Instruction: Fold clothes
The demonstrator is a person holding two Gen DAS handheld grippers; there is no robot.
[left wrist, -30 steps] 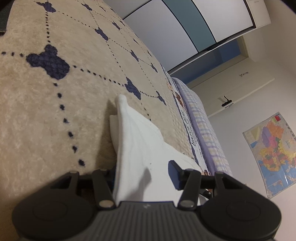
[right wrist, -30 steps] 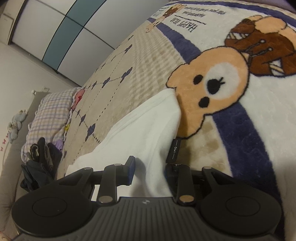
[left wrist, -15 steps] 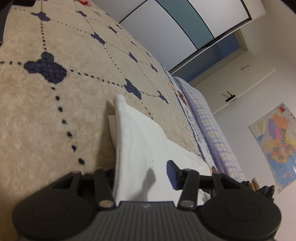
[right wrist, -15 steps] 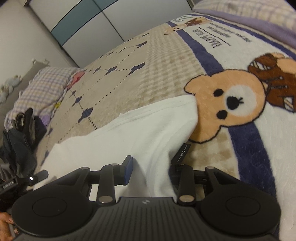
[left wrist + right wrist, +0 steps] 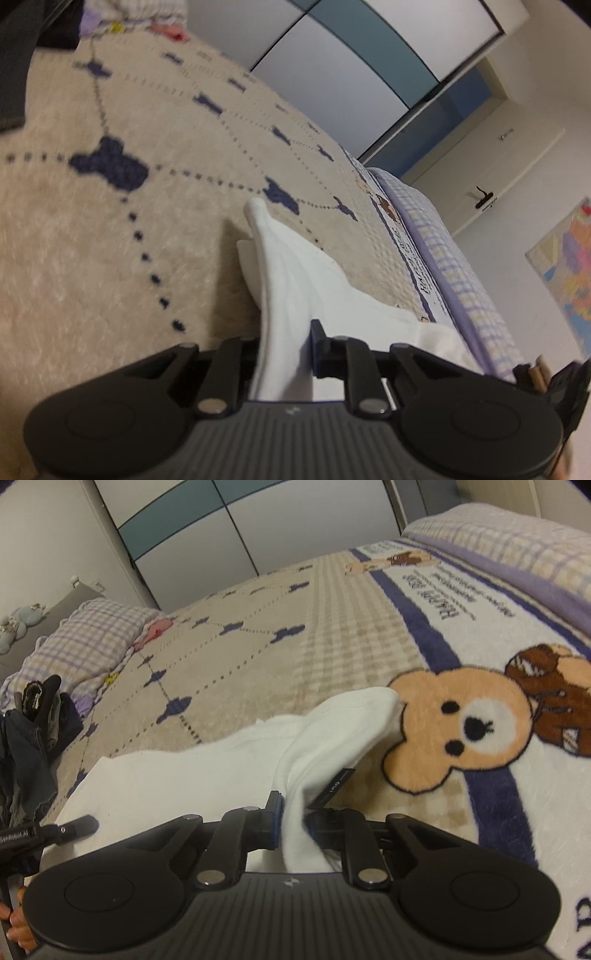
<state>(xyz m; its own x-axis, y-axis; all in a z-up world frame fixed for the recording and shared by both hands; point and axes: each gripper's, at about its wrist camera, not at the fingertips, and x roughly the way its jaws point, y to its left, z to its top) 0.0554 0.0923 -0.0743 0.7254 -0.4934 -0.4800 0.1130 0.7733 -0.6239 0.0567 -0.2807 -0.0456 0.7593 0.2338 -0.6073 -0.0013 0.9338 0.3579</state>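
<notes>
A white garment [image 5: 295, 280] lies on a beige bed blanket [image 5: 92, 258] with dark blue motifs. My left gripper [image 5: 284, 350] holds one edge: its jaws are closing, and the fabric is pinched between them and rises in a ridge. In the right wrist view the same white garment [image 5: 177, 779] spreads to the left beside a printed bear [image 5: 465, 727]. My right gripper [image 5: 295, 816] is closing too, with a bunched fold of the cloth squeezed between its fingers. A small black label [image 5: 332, 786] hangs from that fold.
A heap of dark clothes [image 5: 29, 731] and a checked pillow [image 5: 85, 635] lie at the far left of the bed. The other gripper's finger [image 5: 70, 827] and a person's hand [image 5: 14, 923] show at the lower left. A wardrobe [image 5: 351, 55] and a wall map [image 5: 569, 266] stand beyond.
Both pairs of jaws have narrowed onto the white fabric. The right gripper has rolled and risen a little, pulling its fold up off the blanket.
</notes>
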